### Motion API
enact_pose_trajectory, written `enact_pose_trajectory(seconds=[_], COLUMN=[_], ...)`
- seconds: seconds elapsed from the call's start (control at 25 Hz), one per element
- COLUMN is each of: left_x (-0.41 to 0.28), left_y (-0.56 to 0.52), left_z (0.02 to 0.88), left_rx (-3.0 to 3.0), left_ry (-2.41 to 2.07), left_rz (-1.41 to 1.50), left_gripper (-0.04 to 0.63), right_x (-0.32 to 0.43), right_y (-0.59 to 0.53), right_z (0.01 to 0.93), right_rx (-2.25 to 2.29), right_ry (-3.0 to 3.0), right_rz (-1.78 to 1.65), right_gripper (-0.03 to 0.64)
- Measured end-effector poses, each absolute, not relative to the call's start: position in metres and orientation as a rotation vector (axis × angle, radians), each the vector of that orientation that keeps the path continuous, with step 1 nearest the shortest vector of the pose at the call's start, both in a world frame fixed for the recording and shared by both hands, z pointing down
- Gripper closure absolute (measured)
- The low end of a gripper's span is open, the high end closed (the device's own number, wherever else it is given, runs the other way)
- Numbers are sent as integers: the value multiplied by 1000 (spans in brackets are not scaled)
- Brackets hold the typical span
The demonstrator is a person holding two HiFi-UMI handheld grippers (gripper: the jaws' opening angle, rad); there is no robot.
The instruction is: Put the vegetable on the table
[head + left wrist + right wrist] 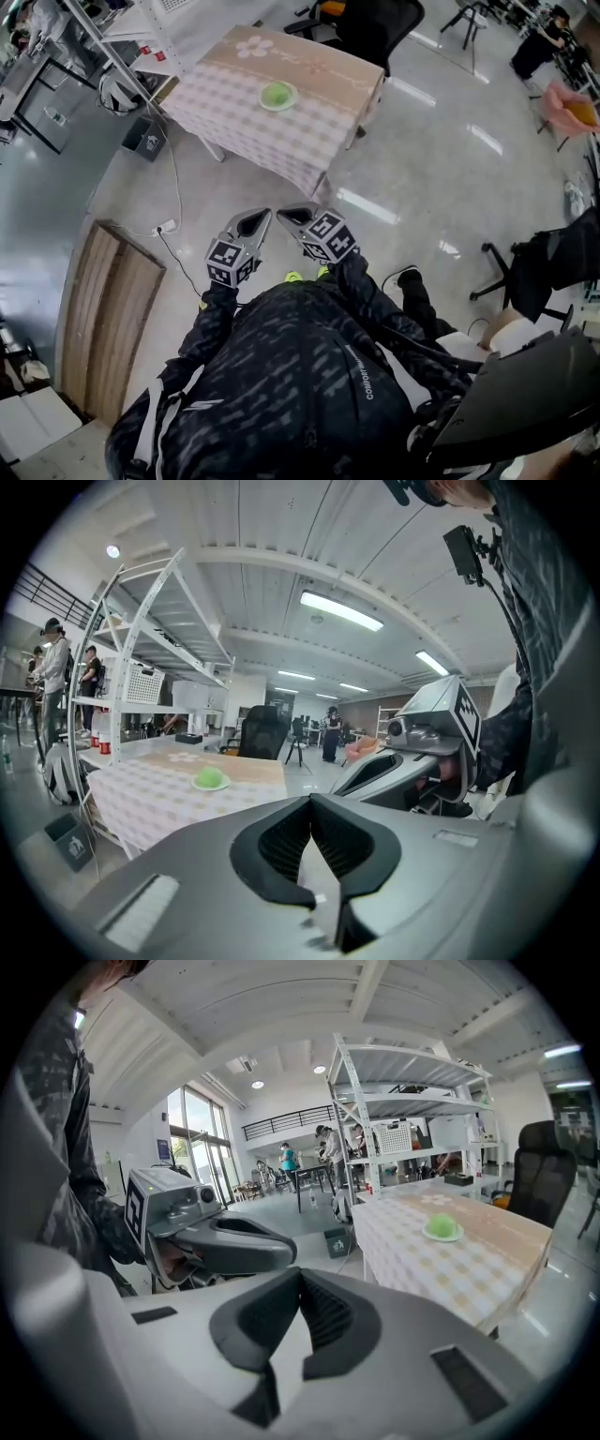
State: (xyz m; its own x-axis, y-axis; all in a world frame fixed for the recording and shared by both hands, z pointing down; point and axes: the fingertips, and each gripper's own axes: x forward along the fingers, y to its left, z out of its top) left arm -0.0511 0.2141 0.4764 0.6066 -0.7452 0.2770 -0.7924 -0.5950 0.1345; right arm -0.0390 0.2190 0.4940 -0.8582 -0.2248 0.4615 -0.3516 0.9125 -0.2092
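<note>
Both tools, the left gripper (260, 218) and the right gripper (290, 216), are pressed together on nothing. Well ahead of their tips, the green vegetable (277, 93) sits on a plate (263, 102) on the table (225, 117). Arriving with the jaws together could knock it rolling.

Wooden panel (105, 317) on the floor (422, 169) — black office chair (380, 23) beyond

We see a green vegetable (277, 93) on a pale green plate (263, 101); the tabletop (225, 111) is pink-checked, edged tan with flowers.
</note>
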Motion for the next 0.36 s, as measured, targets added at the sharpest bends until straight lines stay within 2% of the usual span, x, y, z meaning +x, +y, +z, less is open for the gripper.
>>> enact_pose_trajectory(seconds=[0.36], left_x=[-47], left_y=[216], left_z=[479], left_rx=[2571], left_ry=[-1246], left_rz=[271], left_gripper=[597], right_x=[-32], right_y=[216], right_z=[496], right_rx=[434], right_ry=[-2627], right_rz=[407], right_gripper=[613])
